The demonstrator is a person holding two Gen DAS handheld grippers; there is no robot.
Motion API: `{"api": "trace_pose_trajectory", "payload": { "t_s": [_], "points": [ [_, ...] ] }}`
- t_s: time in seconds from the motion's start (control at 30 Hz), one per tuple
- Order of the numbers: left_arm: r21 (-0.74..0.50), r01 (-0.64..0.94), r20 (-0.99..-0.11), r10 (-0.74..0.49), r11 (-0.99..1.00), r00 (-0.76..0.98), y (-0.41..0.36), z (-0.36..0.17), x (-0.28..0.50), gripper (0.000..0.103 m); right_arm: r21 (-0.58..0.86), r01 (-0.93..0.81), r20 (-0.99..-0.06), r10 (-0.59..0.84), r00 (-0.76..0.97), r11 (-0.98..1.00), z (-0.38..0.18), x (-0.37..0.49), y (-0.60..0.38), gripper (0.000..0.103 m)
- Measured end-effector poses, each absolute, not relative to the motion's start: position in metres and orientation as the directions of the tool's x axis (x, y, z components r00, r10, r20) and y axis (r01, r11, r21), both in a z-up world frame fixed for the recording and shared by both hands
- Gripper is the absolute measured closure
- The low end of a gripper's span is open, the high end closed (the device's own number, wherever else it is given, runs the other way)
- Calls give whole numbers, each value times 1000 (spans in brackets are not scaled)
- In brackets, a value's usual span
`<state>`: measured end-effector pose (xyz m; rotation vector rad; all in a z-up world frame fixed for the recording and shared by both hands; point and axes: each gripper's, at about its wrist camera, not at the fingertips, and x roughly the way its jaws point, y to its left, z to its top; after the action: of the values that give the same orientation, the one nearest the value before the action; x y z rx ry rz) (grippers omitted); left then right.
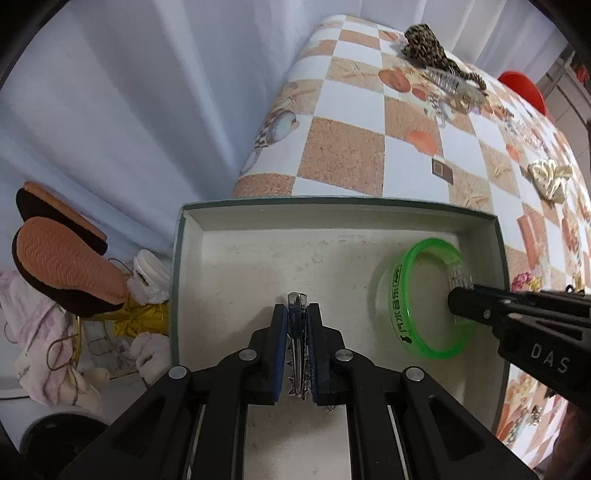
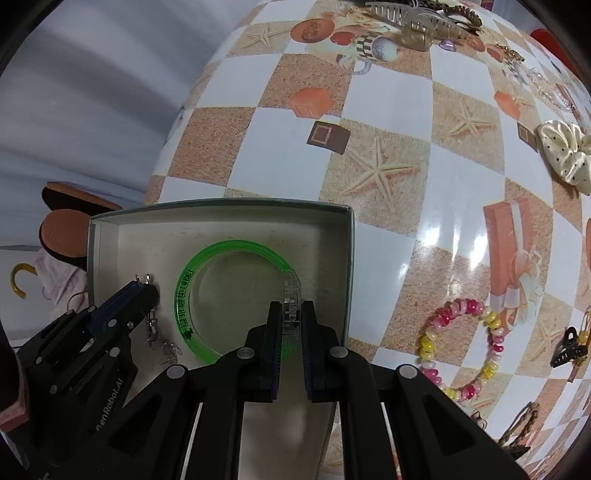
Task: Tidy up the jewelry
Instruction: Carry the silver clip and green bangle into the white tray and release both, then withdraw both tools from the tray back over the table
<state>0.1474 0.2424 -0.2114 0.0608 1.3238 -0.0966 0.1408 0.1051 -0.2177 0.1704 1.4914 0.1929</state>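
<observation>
A shallow white box (image 1: 258,221) (image 2: 221,212) stands at the near left corner of the checkered table. My left gripper (image 1: 297,310) (image 2: 142,286) is shut on a silver metal clip with a dangling chain (image 1: 296,332) (image 2: 159,341) and holds it inside the box. My right gripper (image 2: 291,306) (image 1: 456,295) is shut on the clear clasp of a green bangle (image 2: 207,254) (image 1: 417,325), which lies on the box floor at the right side.
On the table lie a pink and yellow bead bracelet (image 2: 461,347), a cream scrunchie (image 2: 565,155) (image 1: 550,177), a clear claw clip (image 2: 410,22) (image 1: 450,83), a leopard scrunchie (image 1: 424,40) and a black clip (image 2: 569,350). Slippers (image 1: 62,269) and cloth lie on the floor to the left.
</observation>
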Motion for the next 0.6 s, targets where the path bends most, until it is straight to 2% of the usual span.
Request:
{"api": "trace_pose_trajectory", "payload": {
  "t_s": [0.23,0.33,0.43,0.5,0.6],
  "points": [
    [27,117,-968,-3,993,249,235,-211,149,89,241,-28,-968,242,69,970,-217,137,108,89],
    [29,112,-969,1,993,247,234,-210,148,89,269,-10,-961,269,66,963,-215,137,102,82],
    [18,116,-972,-10,993,236,233,-209,148,89,290,15,-952,287,106,957,-201,130,95,72],
    [19,122,-973,-10,992,230,232,-207,148,89,294,23,-946,288,148,956,-186,122,90,61],
    [17,124,-974,-12,992,225,231,-204,148,89,306,45,-937,293,191,951,-168,109,77,53]
  ]
}}
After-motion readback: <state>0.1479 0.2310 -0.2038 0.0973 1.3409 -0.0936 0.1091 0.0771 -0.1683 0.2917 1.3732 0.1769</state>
